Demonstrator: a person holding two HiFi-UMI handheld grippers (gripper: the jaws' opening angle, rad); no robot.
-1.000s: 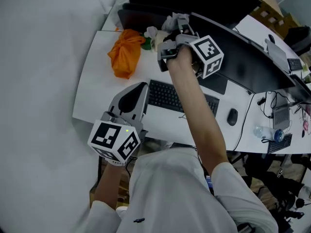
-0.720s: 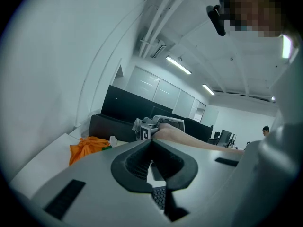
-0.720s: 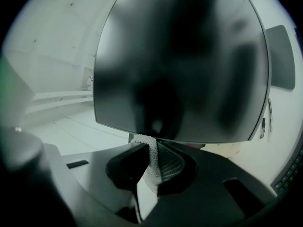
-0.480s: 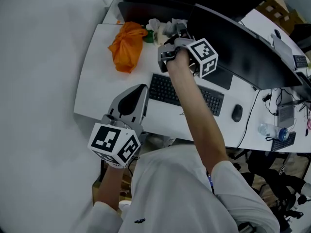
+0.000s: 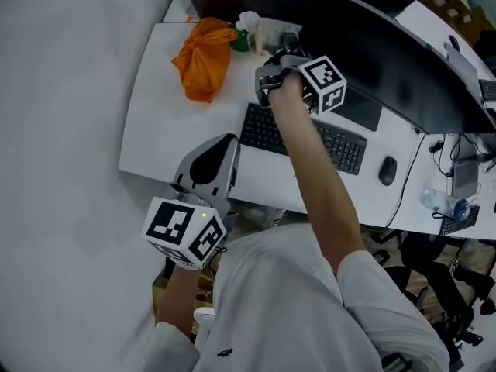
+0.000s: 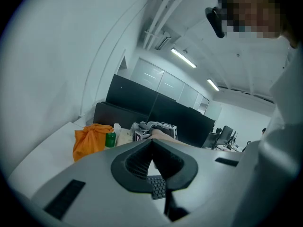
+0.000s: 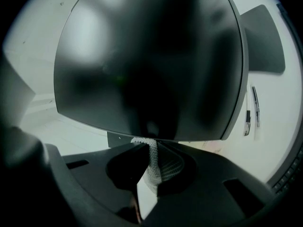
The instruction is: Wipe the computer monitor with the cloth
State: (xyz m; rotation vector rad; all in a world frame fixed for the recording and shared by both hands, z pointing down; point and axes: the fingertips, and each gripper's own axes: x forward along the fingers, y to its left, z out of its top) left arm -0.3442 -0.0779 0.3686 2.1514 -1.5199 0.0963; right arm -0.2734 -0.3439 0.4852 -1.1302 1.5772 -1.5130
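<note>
A dark curved monitor (image 5: 387,60) stands at the back of the white desk (image 5: 167,122); its screen (image 7: 151,60) fills the right gripper view. My right gripper (image 5: 273,59) is held up near the monitor's lower left part, shut on a white mesh cloth (image 7: 152,162) pinched between its jaws; the cloth's top edge lies against the screen's bottom rim. In the head view a pale bunch of cloth (image 5: 267,33) shows just beyond that gripper. My left gripper (image 5: 208,161) hangs at the desk's front edge, jaws shut with nothing between them (image 6: 152,148).
An orange bundle (image 5: 205,56) and a green bottle (image 5: 242,41) sit at the back left of the desk. A black keyboard (image 5: 302,138) lies under my right arm, a mouse (image 5: 387,170) to its right. A plastic bottle (image 5: 442,202) and cables lie at the far right.
The head view has shifted, so the desk sits lower in the frame. My right gripper stays at the monitor's lower left with the cloth. The left gripper has barely moved.
</note>
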